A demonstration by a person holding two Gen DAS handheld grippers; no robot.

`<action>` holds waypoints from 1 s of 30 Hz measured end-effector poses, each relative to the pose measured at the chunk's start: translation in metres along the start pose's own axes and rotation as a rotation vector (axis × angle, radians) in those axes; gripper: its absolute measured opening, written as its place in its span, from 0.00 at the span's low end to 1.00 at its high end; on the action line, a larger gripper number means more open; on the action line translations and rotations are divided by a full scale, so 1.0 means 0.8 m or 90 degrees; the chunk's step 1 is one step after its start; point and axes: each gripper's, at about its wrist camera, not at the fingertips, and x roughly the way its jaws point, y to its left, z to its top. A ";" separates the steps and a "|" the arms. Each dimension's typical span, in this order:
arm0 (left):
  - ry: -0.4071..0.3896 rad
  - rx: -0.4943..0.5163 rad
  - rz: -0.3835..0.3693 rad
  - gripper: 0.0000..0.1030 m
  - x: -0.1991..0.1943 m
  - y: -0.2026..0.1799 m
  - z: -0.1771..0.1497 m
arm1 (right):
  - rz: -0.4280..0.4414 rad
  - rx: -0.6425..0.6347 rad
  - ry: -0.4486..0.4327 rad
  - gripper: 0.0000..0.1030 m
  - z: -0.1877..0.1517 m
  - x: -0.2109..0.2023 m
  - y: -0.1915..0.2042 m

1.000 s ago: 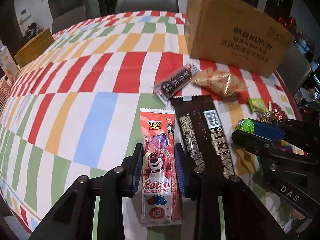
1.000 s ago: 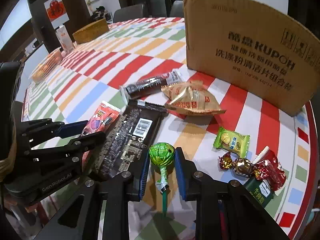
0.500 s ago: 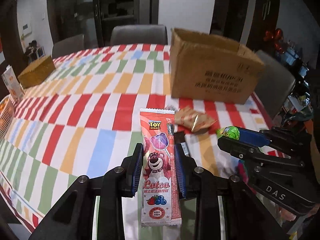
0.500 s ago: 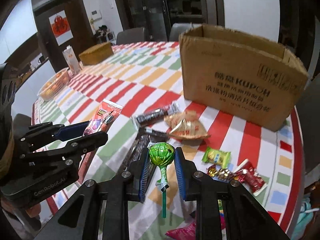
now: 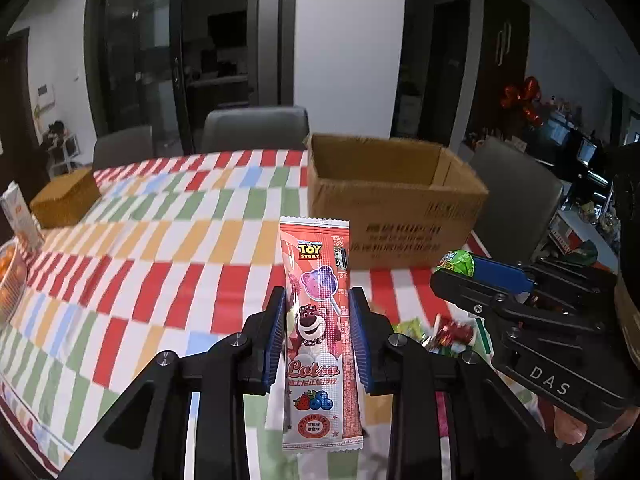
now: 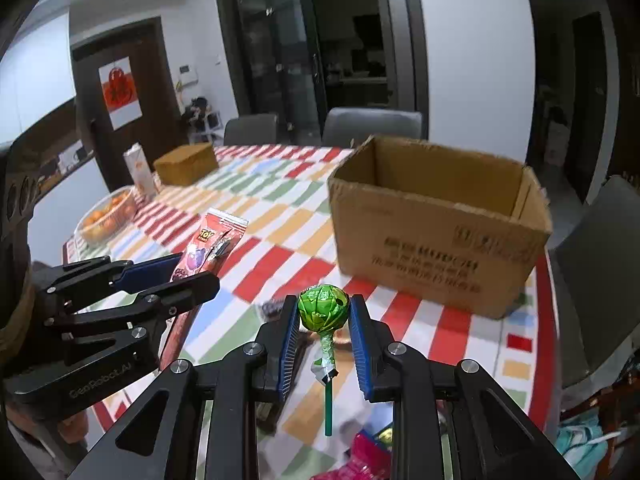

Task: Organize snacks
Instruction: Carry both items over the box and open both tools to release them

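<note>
Left gripper [image 5: 318,322] is clamped on a long pink Lotso lollipop packet [image 5: 318,320], right gripper [image 6: 324,322] pinches a green-wrapped round lollipop [image 6: 323,307], open brown cardboard box [image 6: 436,236] ahead.

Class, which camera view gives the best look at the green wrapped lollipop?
The right wrist view: the green wrapped lollipop sits centred in the right gripper, head and stick showing. The left wrist view shows only its head, side-on.

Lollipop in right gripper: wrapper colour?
Green, on a green stick; the lollipop shows best in the right wrist view.
</note>
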 end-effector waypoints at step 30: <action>-0.040 0.063 -0.051 0.30 0.049 -0.047 0.162 | -0.076 0.030 -0.074 0.26 0.120 -0.018 -0.090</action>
